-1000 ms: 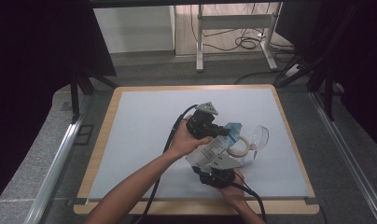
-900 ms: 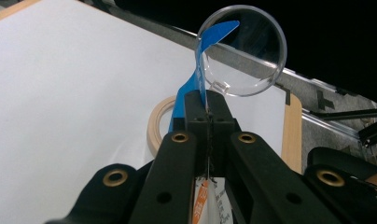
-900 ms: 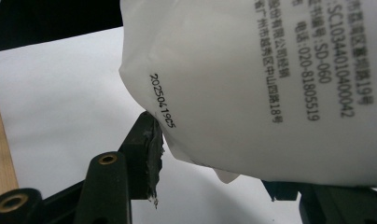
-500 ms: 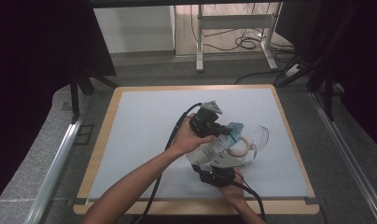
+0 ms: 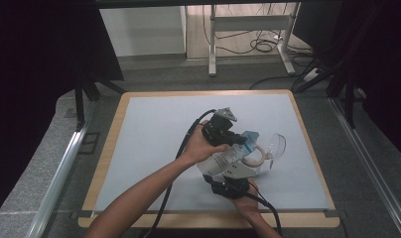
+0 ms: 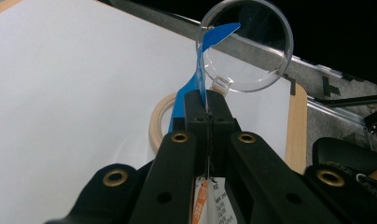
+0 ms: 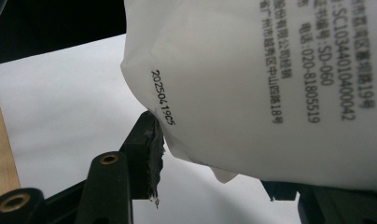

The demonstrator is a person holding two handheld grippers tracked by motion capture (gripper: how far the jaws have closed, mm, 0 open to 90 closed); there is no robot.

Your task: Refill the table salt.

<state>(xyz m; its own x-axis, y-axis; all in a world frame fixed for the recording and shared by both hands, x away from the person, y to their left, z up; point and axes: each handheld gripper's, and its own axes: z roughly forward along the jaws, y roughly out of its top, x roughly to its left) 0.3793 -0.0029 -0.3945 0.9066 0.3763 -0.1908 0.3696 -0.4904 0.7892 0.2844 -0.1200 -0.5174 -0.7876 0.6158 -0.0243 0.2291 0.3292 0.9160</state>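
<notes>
While the left hand-held gripper (image 6: 206, 109) stays clamped tight on the blue top edge of the bag (image 5: 227, 157), the right hand-held gripper (image 5: 232, 184) grips the white bag body from below, likely steadying it for tearing open. Just beyond the left jaws lie a tape roll (image 6: 159, 123) and clear round lid (image 6: 252, 44) on the table (image 5: 154, 124).

A lab recording bay: black curtains (image 5: 34, 74) flank a wood-edged table (image 5: 307, 148), loose cables (image 5: 260, 47) strewn across the floor behind.
</notes>
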